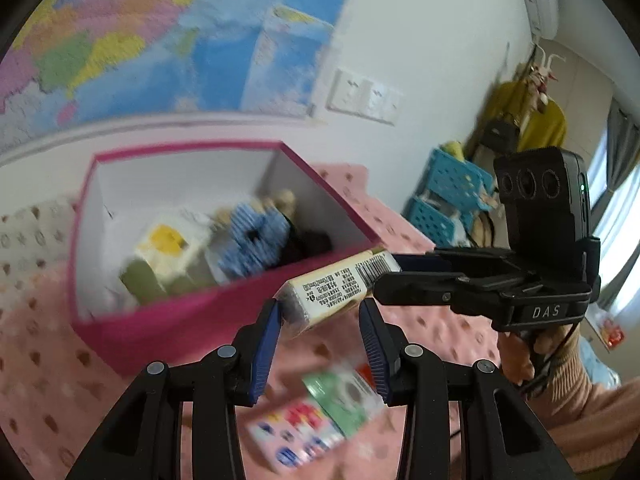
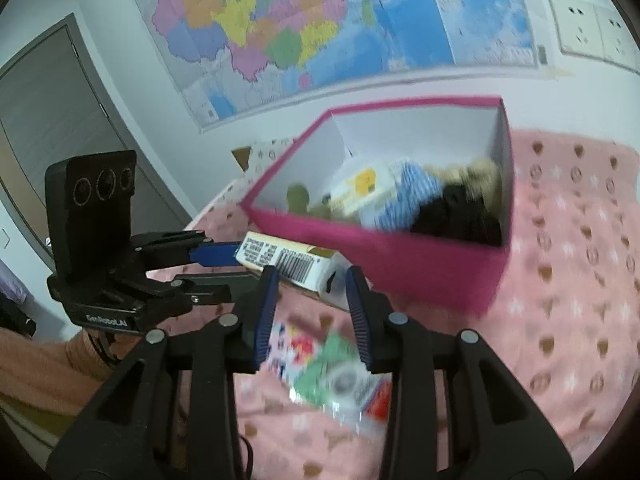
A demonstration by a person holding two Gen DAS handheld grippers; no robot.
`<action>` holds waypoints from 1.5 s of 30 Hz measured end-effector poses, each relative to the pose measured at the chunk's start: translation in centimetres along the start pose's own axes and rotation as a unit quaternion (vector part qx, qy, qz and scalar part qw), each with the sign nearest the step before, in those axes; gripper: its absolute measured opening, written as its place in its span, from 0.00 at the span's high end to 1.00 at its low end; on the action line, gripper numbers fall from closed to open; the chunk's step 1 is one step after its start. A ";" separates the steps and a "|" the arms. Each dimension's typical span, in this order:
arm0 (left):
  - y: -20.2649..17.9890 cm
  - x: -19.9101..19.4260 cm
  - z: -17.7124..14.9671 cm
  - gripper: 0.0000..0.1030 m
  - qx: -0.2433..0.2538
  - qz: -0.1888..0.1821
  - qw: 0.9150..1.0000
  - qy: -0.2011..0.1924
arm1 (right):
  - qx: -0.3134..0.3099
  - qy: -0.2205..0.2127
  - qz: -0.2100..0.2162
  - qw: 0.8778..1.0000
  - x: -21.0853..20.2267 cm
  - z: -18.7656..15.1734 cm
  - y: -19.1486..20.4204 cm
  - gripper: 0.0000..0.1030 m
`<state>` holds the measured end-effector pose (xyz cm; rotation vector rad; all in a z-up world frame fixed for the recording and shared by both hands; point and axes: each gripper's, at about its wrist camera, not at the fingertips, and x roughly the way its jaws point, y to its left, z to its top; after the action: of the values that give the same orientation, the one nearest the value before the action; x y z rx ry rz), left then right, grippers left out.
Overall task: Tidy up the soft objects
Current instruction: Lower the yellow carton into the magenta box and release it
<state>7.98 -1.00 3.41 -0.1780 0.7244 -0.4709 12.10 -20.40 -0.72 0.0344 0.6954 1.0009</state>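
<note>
A pink blanket-covered bed (image 2: 560, 280) is being occupied by a magenta box (image 2: 400, 264) farther off and colourful packets (image 2: 332, 376) nearer.
</note>
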 end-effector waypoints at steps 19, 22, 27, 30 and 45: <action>8.6 4.2 4.8 0.61 -0.063 0.090 0.994 0.014 | 0.050 0.034 0.005 0.998 10.1 7.1 -3.3 0.63; 9.5 4.8 4.8 0.61 -0.071 0.101 0.992 0.018 | 0.060 0.039 0.002 0.997 11.1 7.2 -3.7 0.63; 10.3 4.8 5.0 0.61 -0.080 0.132 0.988 0.013 | 0.080 0.048 -0.015 0.996 12.5 7.0 -4.7 0.63; 10.3 4.3 4.8 0.61 -0.079 0.128 0.989 0.007 | 0.084 0.046 -0.021 0.995 12.4 6.7 -5.0 0.63; 4.8 0.3 2.5 0.57 -0.024 0.068 0.997 -0.029 | 0.048 0.005 -0.007 0.999 6.0 4.1 -3.3 0.62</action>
<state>11.52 3.11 3.54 -0.1854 0.6869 -0.3185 18.93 -16.35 -1.73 0.1090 0.7522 0.9541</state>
